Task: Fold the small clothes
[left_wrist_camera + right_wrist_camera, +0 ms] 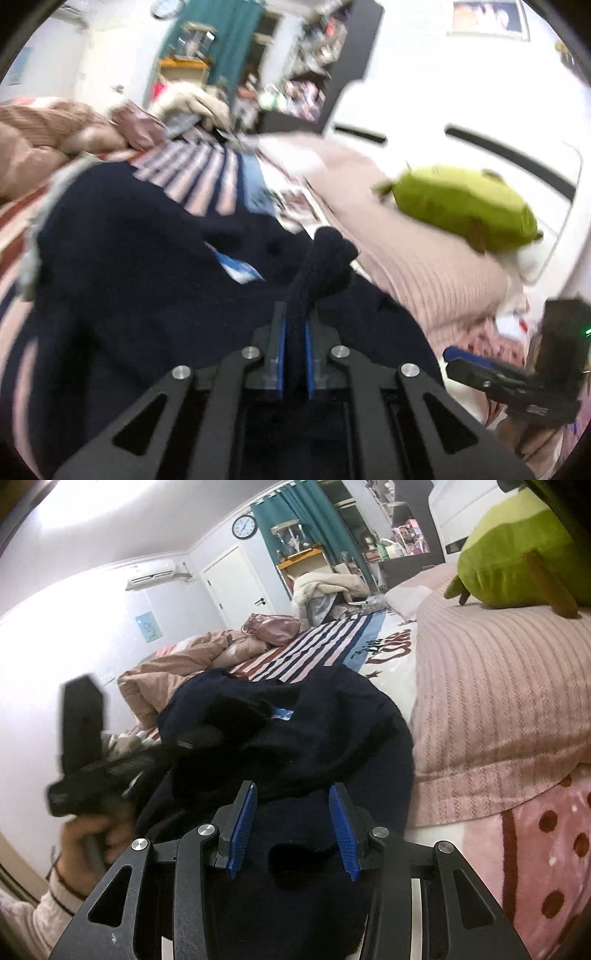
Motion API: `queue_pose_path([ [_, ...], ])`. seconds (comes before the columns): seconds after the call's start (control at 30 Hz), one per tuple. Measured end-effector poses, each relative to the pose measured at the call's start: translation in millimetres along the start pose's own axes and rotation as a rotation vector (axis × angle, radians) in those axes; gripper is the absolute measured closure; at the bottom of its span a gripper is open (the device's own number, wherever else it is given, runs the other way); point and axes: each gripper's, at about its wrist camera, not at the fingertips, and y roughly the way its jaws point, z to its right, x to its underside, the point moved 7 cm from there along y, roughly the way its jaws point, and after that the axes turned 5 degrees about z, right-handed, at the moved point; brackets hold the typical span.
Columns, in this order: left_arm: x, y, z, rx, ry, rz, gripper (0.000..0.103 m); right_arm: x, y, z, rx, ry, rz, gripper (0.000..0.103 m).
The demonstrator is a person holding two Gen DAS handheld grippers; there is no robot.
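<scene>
Left wrist view shows the left gripper (294,325) with its blue-padded fingers (281,354) clamped on a bunched ridge of the navy garment (147,258), which rises just ahead of the fingertips and spreads out below and to their left over the striped bedsheet (207,177). A blue label (240,267) shows on the cloth left of the fingers. Only this view shows the pinch itself; the frame is motion-blurred, so the fold's shape is hard to read. At the right edge, the right gripper (491,373) is partly cut off and its jaws cannot be judged here.

The right wrist view shows them: the right gripper (293,805) has its fingers (243,827) spread apart over the navy garment (314,731), cloth lying between and ahead of them without being pinched. To the left of the fingers, the left gripper (85,768) appears blurred, its tip hidden in dark fabric. A pink ribbed pillow (498,701) lies right of the fingers, with a green plush toy (517,561) on it, cut off at the frame's top.
</scene>
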Motion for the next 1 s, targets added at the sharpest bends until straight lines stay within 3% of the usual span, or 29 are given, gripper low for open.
queue_pose_path([
  [0.13, 1, -43, -38, -0.081, -0.070, 0.055, 0.097, -1, 2, 1, 0.004, 0.010, -0.001, 0.067],
  [0.3, 46, -79, -81, -0.132, -0.157, 0.014, 0.097, 1, 4, 0, 0.040, 0.009, -0.017, 0.067],
  [0.4, 74, -87, -95, -0.107, -0.207, -0.054, 0.097, 2, 3, -1, 0.053, 0.015, -0.023, 0.067],
  [0.53, 97, -90, -92, -0.036, -0.194, -0.125, 0.095, 6, 3, -3, 0.081, 0.022, -0.040, 0.067],
  [0.57, 99, -93, -92, -0.026, -0.181, -0.124, 0.086, 7, 3, -3, 0.087, 0.022, -0.045, 0.067],
  [0.6, 97, -95, -93, -0.011, -0.174, -0.121, 0.065, 9, 2, -4, 0.093, 0.021, -0.052, 0.067],
  [0.67, 92, -105, -95, -0.020, -0.168, -0.083, 0.041, 11, 2, -7, 0.105, 0.013, -0.063, 0.067],
  [0.73, 84, -117, -103, -0.041, -0.165, -0.040, 0.036, 14, 0, -10, 0.117, -0.001, -0.076, 0.067],
  [0.8, 74, -127, -114, -0.056, -0.150, -0.025, 0.018, 19, -4, -12, 0.134, -0.017, -0.092, 0.064],
  [0.9, 69, -128, -132, -0.090, -0.127, -0.043, 0.017, 27, -11, -8, 0.151, -0.006, -0.117, 0.048],
  [1.0, 68, -117, -148, -0.042, -0.160, -0.084, 0.017, 38, -20, -1, 0.172, 0.011, -0.147, 0.047],
])
